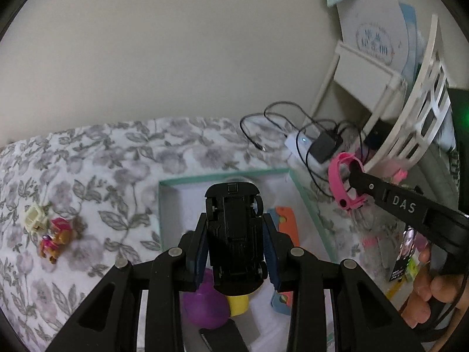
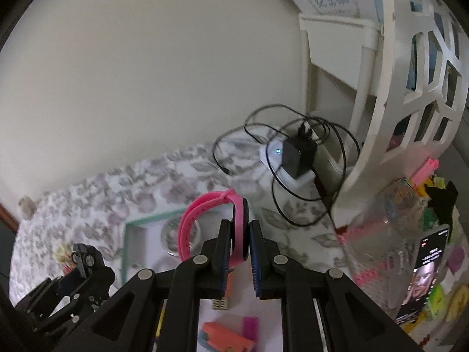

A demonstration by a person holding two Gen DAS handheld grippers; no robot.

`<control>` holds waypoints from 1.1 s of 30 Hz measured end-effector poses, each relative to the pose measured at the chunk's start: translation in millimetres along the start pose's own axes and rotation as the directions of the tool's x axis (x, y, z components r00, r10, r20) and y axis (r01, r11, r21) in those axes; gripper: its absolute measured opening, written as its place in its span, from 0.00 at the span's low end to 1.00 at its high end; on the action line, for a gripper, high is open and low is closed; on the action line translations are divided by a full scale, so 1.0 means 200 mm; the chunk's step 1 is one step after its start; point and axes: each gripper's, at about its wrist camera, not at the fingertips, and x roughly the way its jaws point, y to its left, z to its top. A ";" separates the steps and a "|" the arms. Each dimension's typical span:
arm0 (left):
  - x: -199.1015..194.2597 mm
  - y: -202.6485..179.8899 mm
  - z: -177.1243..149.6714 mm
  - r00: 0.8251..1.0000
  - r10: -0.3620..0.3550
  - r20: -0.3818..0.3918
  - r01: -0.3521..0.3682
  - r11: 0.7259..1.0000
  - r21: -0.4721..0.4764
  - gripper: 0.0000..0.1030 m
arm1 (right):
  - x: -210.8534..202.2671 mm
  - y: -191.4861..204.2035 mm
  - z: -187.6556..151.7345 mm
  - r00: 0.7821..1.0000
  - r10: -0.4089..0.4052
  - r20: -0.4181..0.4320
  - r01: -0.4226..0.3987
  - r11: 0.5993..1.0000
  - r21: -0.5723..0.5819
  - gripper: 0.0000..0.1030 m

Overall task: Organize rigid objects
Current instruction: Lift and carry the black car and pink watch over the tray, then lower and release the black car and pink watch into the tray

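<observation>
My left gripper is shut on a black toy car, underside up, held above a shallow teal-edged box. My right gripper is shut on a pink wristwatch; its strap loops up to the left. In the left wrist view the right gripper holds the watch to the right of the box. In the right wrist view the left gripper with the car is at lower left. The box holds a purple ball, a yellow piece and orange pieces.
Flowered bedspread with a small pink toy figure and a cream toy at left. A white power strip with black charger and cables lies near a white lattice basket. Colourful toys and a card lie at right.
</observation>
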 end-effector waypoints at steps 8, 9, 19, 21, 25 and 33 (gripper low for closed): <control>0.12 -0.04 -0.06 0.998 0.035 -0.055 -0.034 0.999 0.013 0.34 | 0.21 -0.02 -0.10 0.987 -0.084 -0.140 0.075 0.995 -0.062 0.13; 0.13 -0.03 -0.06 0.998 0.040 -0.057 -0.039 0.999 0.010 0.34 | 0.23 -0.02 -0.11 0.984 -0.088 -0.155 0.078 0.995 -0.068 0.13; 0.22 -0.02 -0.09 0.993 0.056 -0.101 -0.057 0.998 -0.002 0.34 | 0.37 -0.03 -0.19 0.959 -0.121 -0.254 0.096 0.989 -0.111 0.13; 0.23 -0.01 -0.09 0.992 0.054 -0.112 -0.055 0.998 -0.006 0.35 | 0.38 -0.03 -0.20 0.955 -0.132 -0.266 0.102 0.987 -0.123 0.14; 0.25 -0.01 -0.10 0.990 0.058 -0.130 -0.059 0.998 -0.005 0.35 | 0.39 -0.01 -0.21 0.950 -0.144 -0.276 0.108 0.984 -0.143 0.17; 0.24 0.00 -0.09 0.988 0.061 -0.139 -0.063 0.998 -0.011 0.39 | 0.40 0.01 -0.21 0.943 -0.173 -0.285 0.125 0.976 -0.179 0.27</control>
